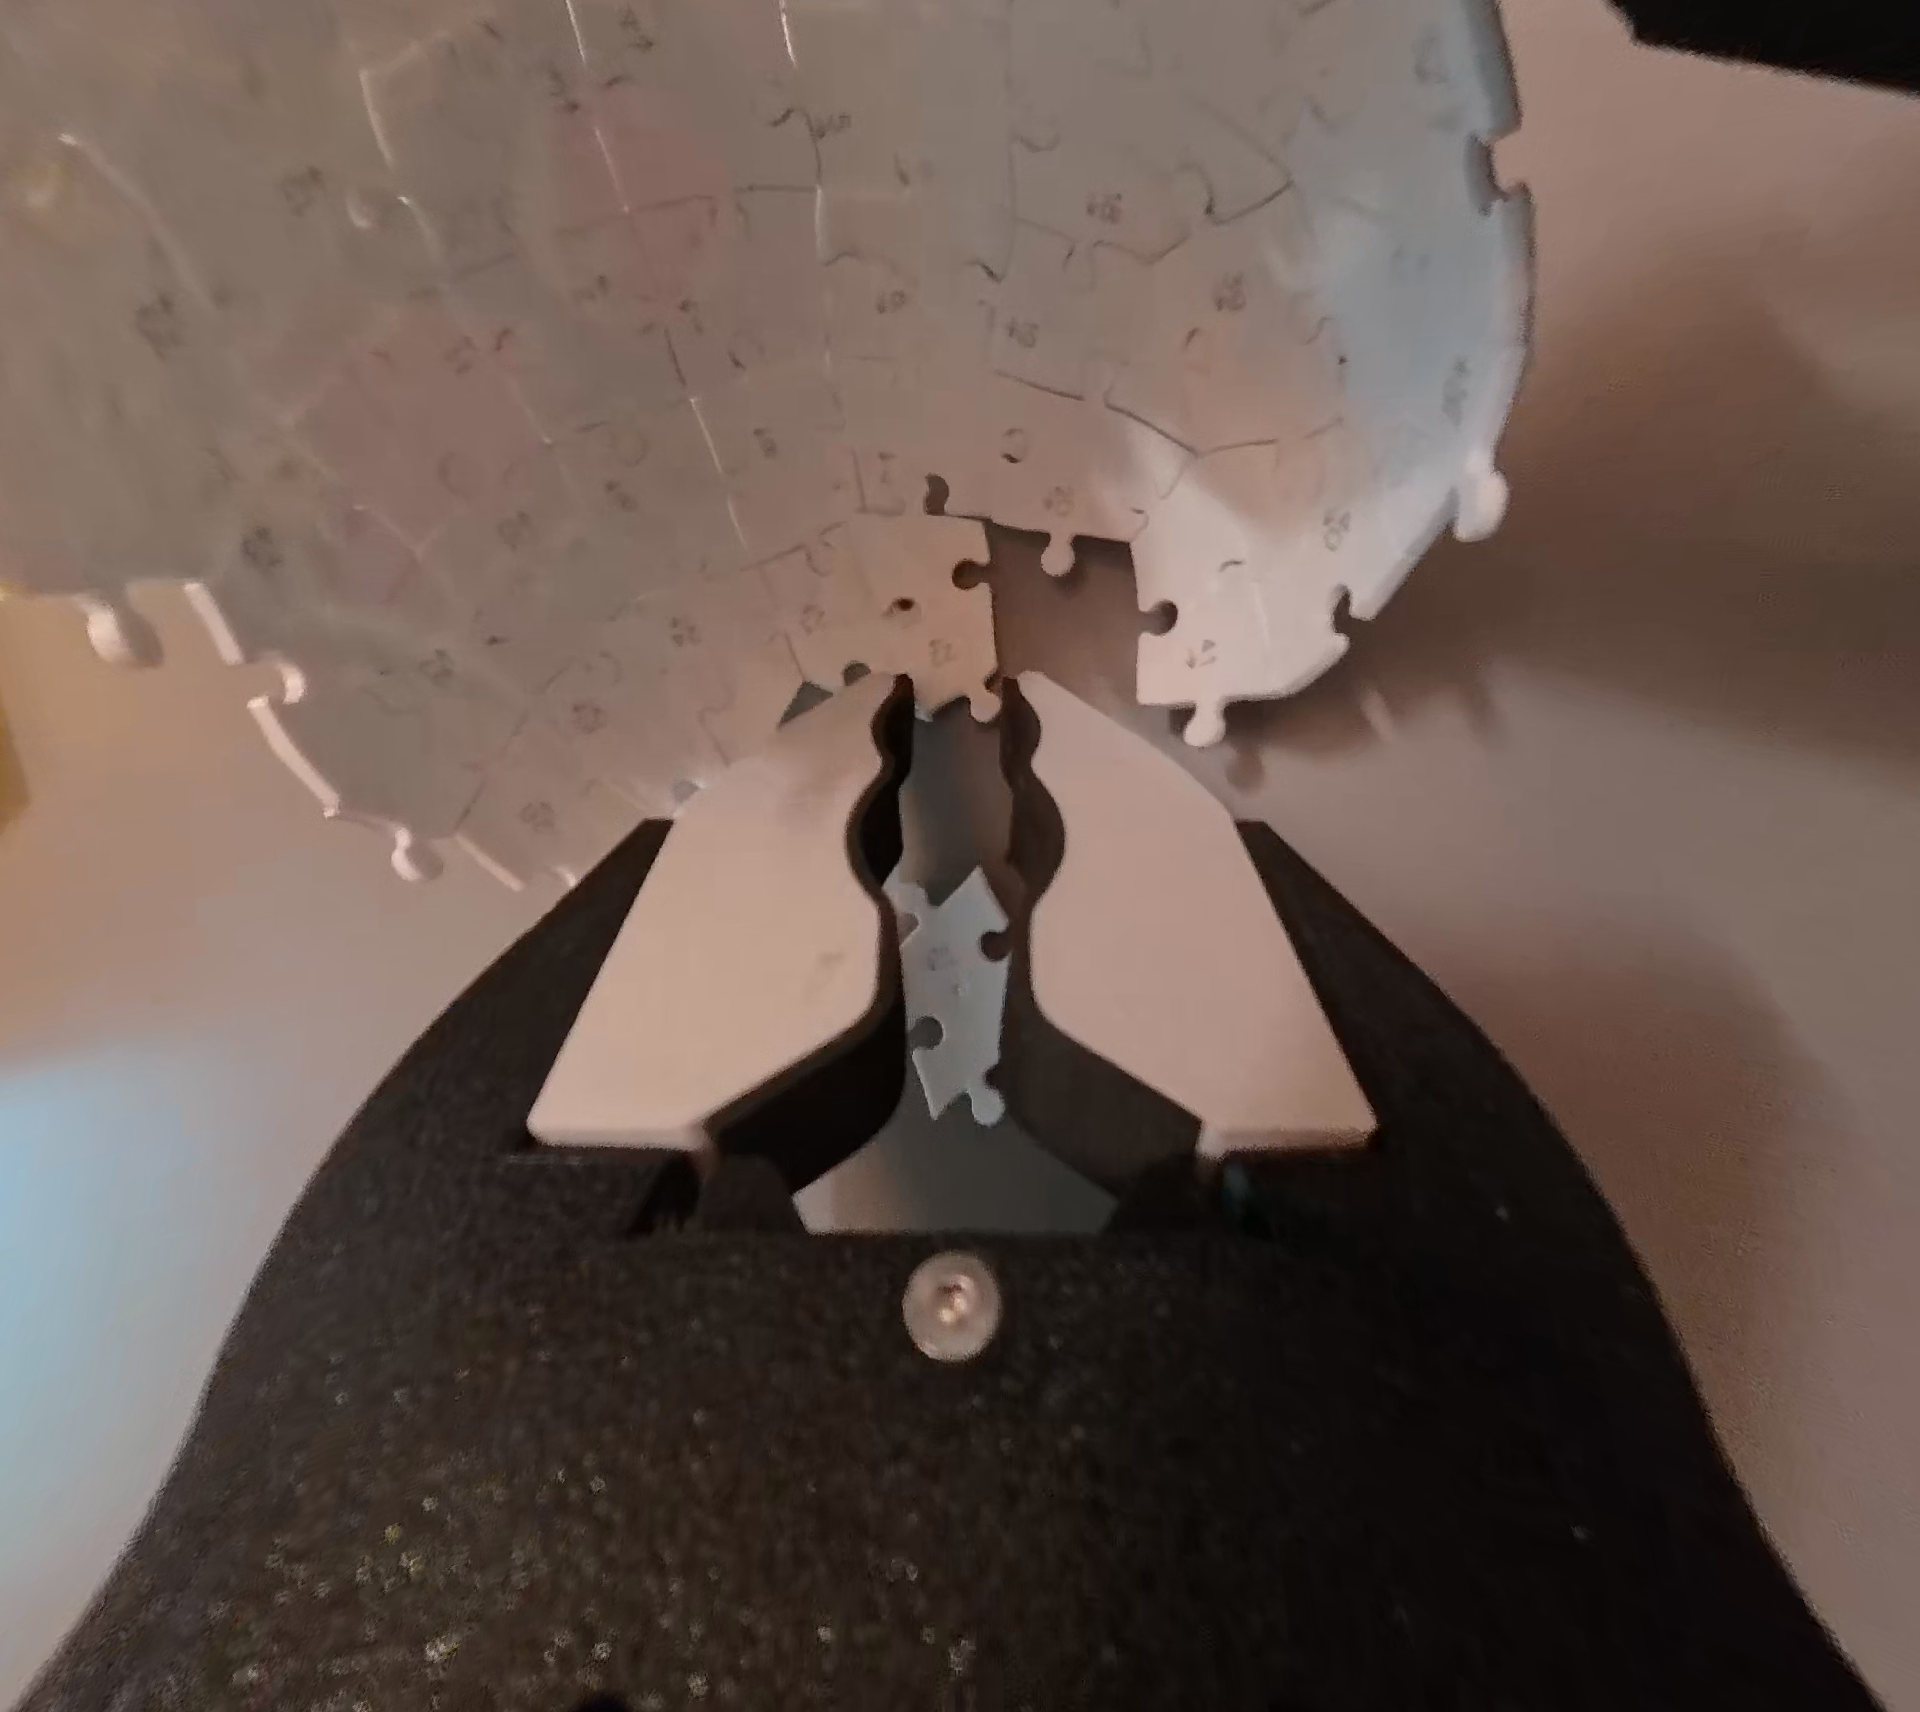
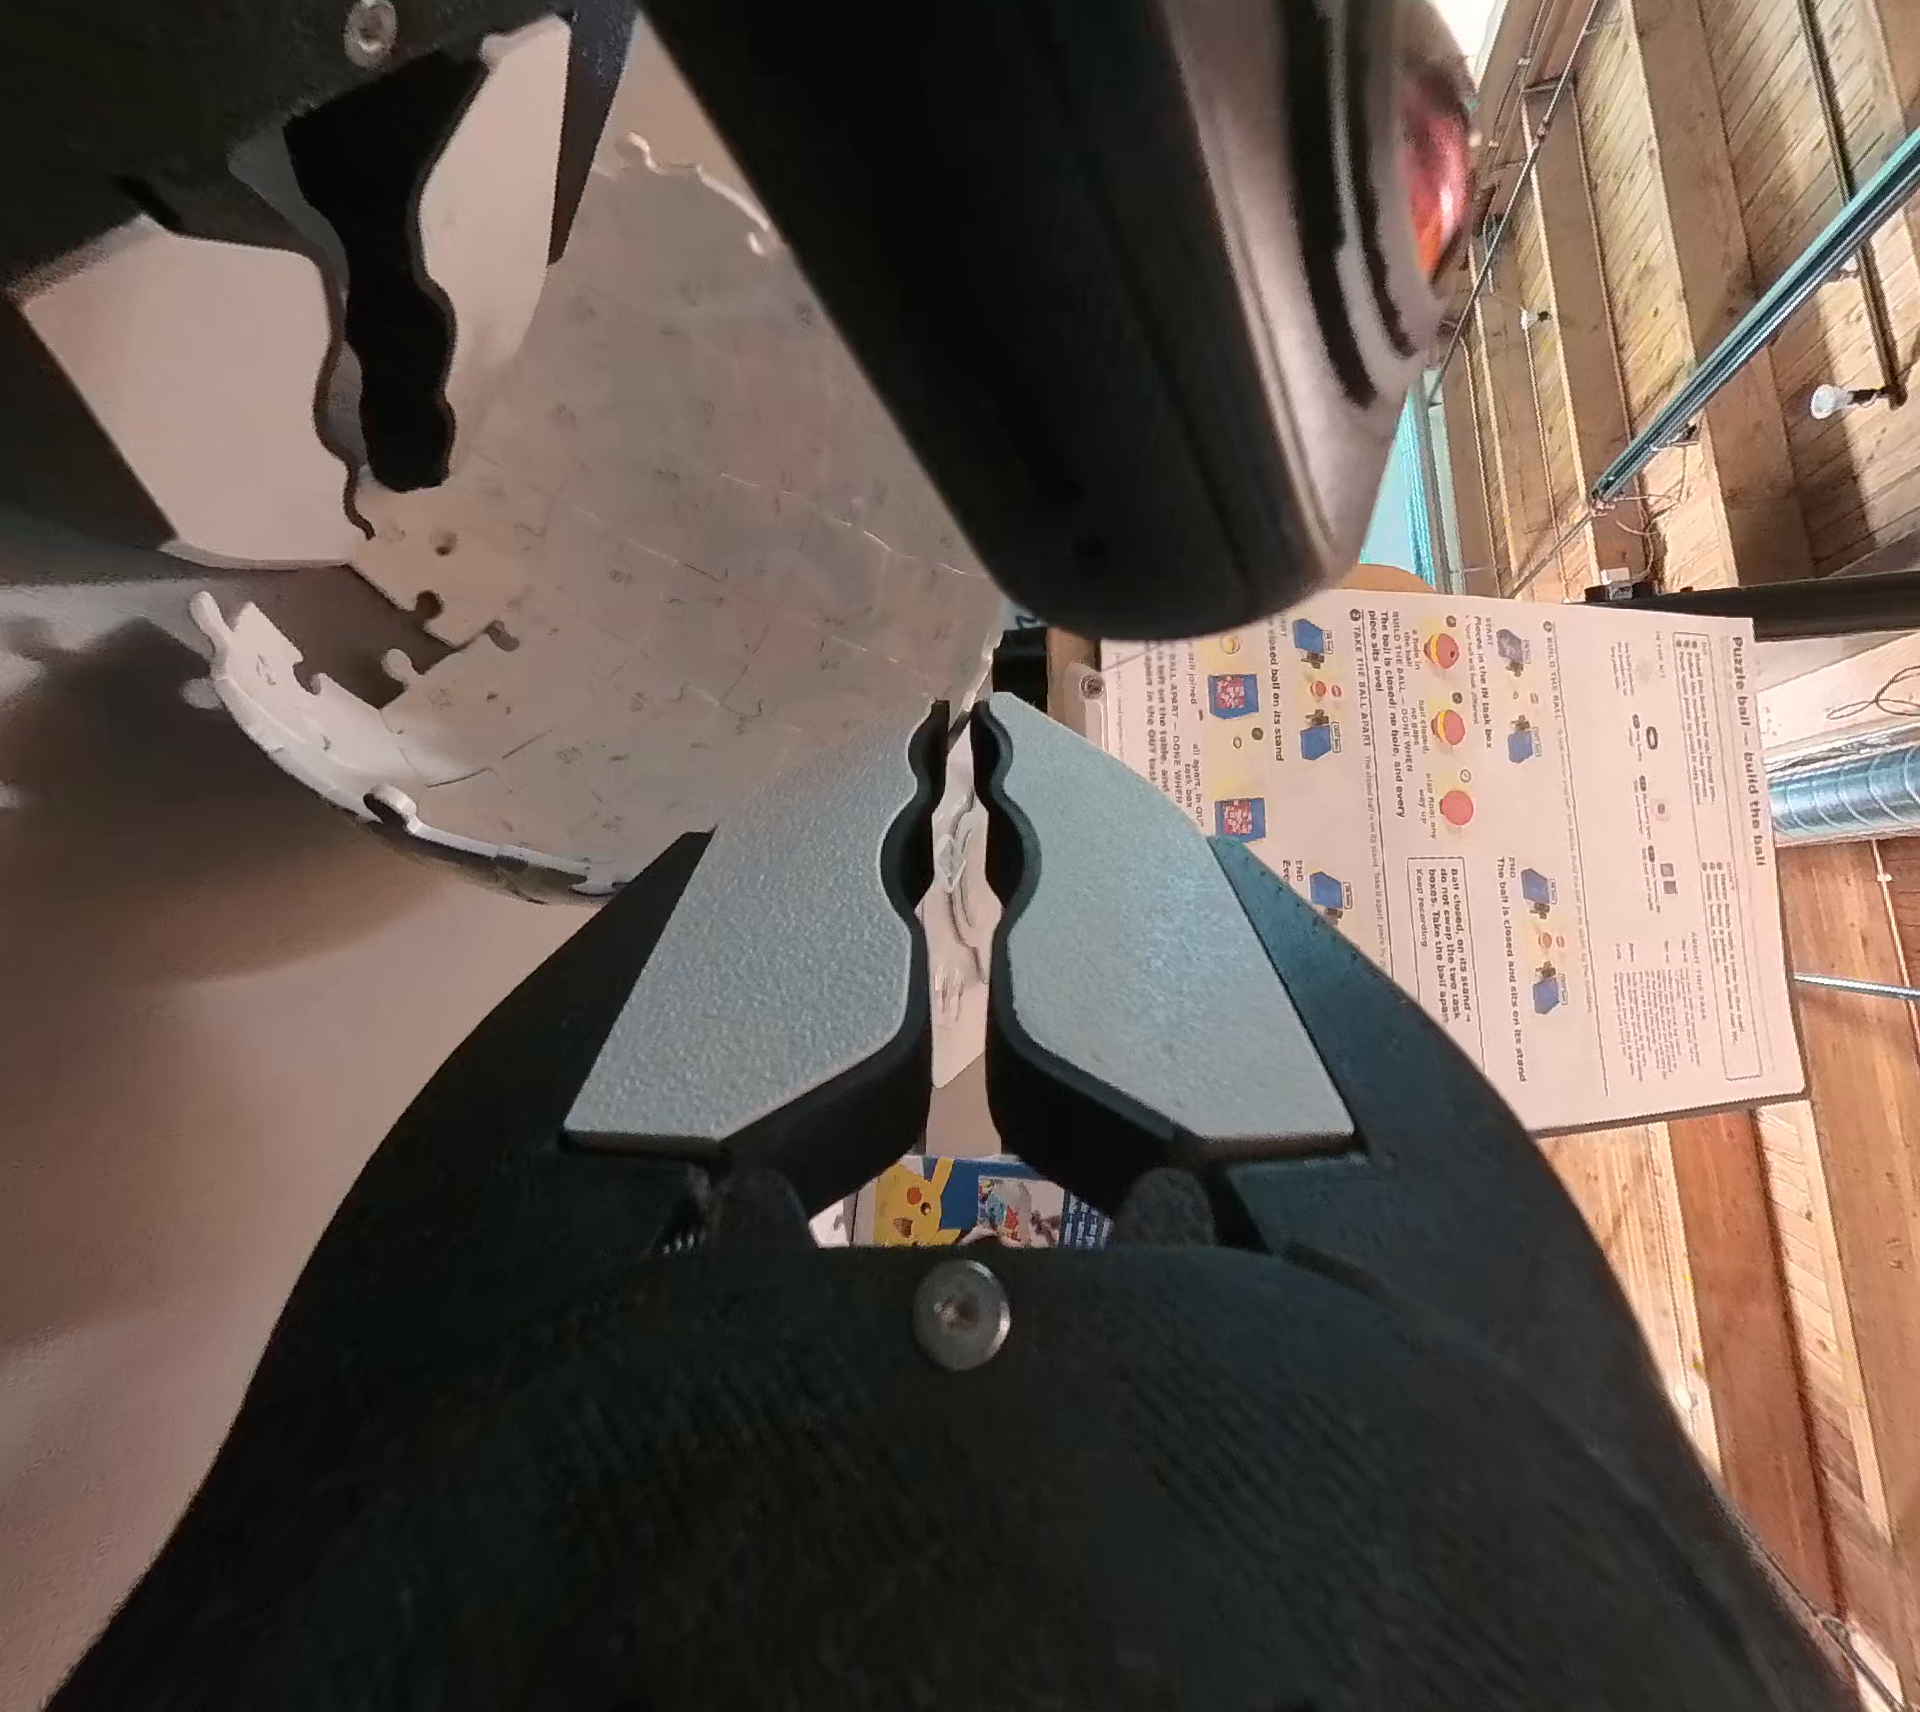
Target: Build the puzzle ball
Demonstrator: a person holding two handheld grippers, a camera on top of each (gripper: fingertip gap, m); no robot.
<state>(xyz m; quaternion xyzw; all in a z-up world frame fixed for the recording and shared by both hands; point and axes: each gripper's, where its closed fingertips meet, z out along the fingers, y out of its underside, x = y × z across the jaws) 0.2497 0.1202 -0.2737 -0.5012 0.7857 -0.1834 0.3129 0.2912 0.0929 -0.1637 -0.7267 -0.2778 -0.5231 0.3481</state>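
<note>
Left wrist view, nearest: the left gripper point(image 1: 958, 694), black body with pale finger plates, points up and forward. Its jaws stand a narrow gap apart, the tips meeting the lower rim of the puzzle ball point(image 1: 727, 260); whether they pinch that rim cannot be told. Seen through the gap lies a loose puzzle piece point(image 1: 956, 997), pale and tilted, its long axis running roughly along the fingers, resting on the table point(image 1: 260, 987), a plain beige surface.

Beyond the tips, the ball is a partly built shell, blurred; its hollow white inner face, marked with small printed numbers, faces the camera. A notch one piece wide point(image 1: 1023, 613) breaks its lower rim just above the jaws, and tabs stand out along the open edge to the right.

Right wrist view, nearest: the right gripper point(image 2: 958, 717) is rolled sideways, so the room appears turned. Its jaws are almost together, clamped on the white edge of the shell, which shows in the slit between them. At upper left the left gripper point(image 2: 358, 509) reaches onto the opposite rim, its camera housing point(image 2: 1039, 208) filling the top.

Farther off: a printed instruction sheet point(image 2: 1507, 852) on a board, a colourful box point(image 2: 966, 1205) glimpsed between the fingers, and a wooden plank wall point(image 2: 1714, 312) carrying rails and lamps.
</note>
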